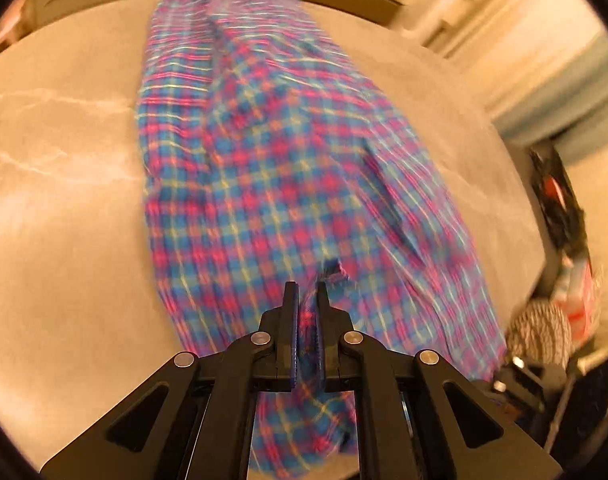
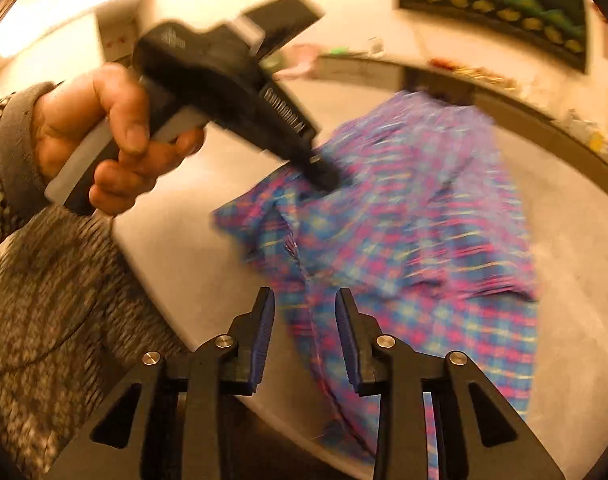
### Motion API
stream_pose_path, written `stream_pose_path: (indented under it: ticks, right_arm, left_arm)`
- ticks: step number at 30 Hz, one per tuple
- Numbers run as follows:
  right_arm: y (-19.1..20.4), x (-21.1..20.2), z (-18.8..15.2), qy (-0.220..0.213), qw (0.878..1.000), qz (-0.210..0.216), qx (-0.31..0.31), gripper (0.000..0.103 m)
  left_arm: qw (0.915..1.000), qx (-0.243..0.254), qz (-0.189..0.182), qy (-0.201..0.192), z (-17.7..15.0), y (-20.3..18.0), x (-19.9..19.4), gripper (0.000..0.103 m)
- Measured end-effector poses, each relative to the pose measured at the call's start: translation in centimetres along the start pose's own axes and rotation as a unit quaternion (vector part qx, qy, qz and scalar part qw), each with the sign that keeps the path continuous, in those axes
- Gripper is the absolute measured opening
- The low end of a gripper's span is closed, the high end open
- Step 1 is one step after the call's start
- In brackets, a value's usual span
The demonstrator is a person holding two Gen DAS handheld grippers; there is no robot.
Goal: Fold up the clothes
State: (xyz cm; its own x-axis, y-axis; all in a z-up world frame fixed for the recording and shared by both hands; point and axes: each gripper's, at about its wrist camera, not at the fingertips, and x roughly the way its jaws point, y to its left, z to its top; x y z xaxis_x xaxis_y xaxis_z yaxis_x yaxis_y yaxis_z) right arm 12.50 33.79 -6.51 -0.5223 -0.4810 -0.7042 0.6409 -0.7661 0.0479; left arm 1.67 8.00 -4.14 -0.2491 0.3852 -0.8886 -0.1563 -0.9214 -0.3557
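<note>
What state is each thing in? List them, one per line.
Plaid garment: spread lengthwise on the table, rumpled, one edge pinched and lifted.
Left gripper: shut on the plaid garment.
Right gripper: open, nothing between its pads.
Table: bears the garment.
Hand: wrapped around the left gripper's handle.

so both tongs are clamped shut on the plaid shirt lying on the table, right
Not both. The left tongs are clamped shut on the plaid shirt lying on the table, as the left wrist view shows. The right tongs stand open, pads clear of the cloth, as the right wrist view shows.
</note>
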Motion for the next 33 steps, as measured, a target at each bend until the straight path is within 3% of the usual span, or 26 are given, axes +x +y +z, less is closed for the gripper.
stream_pose_path:
  ticks: [3, 6, 9, 11, 13, 14, 15, 16, 17, 20, 22, 24, 26, 27, 29, 32, 33]
  right_arm:
    - [-0.7, -1.4, -0.1, -0.02, 1.0, -0.005, 0.019, 0.033]
    - [0.6, -2.2, -0.1, -0.03, 0.999, 0.026, -0.007, 0.033]
    - [3.0, -0.8, 0.4, 0.003, 0.997, 0.055, -0.063, 0.034]
    - [3.8, 0.5, 0.2, 0.028, 0.995, 0.05, -0.087, 0.036]
    - [2.5, 0.8, 0.8, 0.037, 0.996, 0.047, -0.072, 0.032]
    - [1.9, 1.0, 1.1, 0.042, 0.996, 0.046, -0.065, 0.021]
    - [1.2, 1.0, 1.4, 0.046, 0.996, 0.045, -0.057, 0.02]
    - [-0.1, 0.3, 1.9, 0.036, 0.997, 0.054, -0.034, 0.02]
    - [-1.2, -0.3, 2.4, 0.031, 0.998, 0.06, -0.022, 0.02]
    - [-3.8, -1.0, 3.9, 0.027, 0.997, 0.077, -0.005, 0.02]
    - [-4.9, -0.8, 5.3, 0.039, 0.995, 0.095, -0.003, 0.02]
    - [-5.4, -0.4, 6.2, 0.059, 0.99, 0.129, -0.003, 0.02]
    - [-5.9, 0.1, 7.1, 0.077, 0.988, 0.133, -0.014, 0.02]
    - [-6.3, 0.3, 7.4, 0.084, 0.989, 0.121, -0.017, 0.02]
    - [-7.1, 0.6, 7.9, 0.096, 0.991, 0.094, -0.019, 0.023]
    - [-9.2, -1.5, 7.9, 0.08, 0.997, 0.017, 0.009, 0.029]
    - [-9.7, -3.9, 7.7, 0.051, 0.998, -0.017, 0.029, 0.029]
  left_arm:
    - [0.9998, -0.008, 0.013, 0.012, 1.0, 0.7, 1.6, 0.008]
    - [0.9997, -0.006, 0.011, 0.022, 1.0, 1.0, 2.8, 0.008]
    - [0.9999, -0.006, -0.001, 0.011, 0.8, 1.3, 2.5, 0.008]
    - [0.9999, -0.009, -0.013, 0.0, 0.6, 1.9, 1.7, 0.008]
    - [0.9991, 0.003, -0.031, -0.028, -0.2, 1.9, -0.6, 0.011]
    - [0.9973, 0.028, -0.038, -0.056, -1.3, 1.6, -2.6, 0.023]
    - [0.9946, 0.055, -0.045, -0.076, -2.5, 1.2, -4.1, 0.035]
    - [0.9909, 0.082, -0.051, -0.093, -3.7, 0.9, -5.4, 0.062]
    - [0.9862, 0.11, -0.057, -0.11, -5.0, 0.6, -6.7, 0.073]
    - [0.9729, 0.192, -0.048, -0.119, -8.0, -0.7, -7.5, 0.073]
    - [0.9651, 0.24, -0.018, -0.104, -9.1, -1.8, -6.2, 0.073]
    - [0.9523, 0.284, 0.046, -0.101, -9.0, -2.9, -4.1, 0.073]
    - [0.9437, 0.303, 0.072, -0.112, -8.3, -3.4, -2.9, 0.073]
    - [0.9432, 0.303, 0.07, -0.116, -7.5, -3.5, -2.5, 0.071]
    - [0.953, 0.282, 0.035, -0.106, -5.3, -3.3, -2.2, 0.047]
    - [0.9654, 0.242, 0.015, -0.097, -2.8, -2.6, -1.3, 0.045]
    - [0.9693, 0.227, 0.003, -0.093, -2.2, -2.2, -1.0, 0.045]
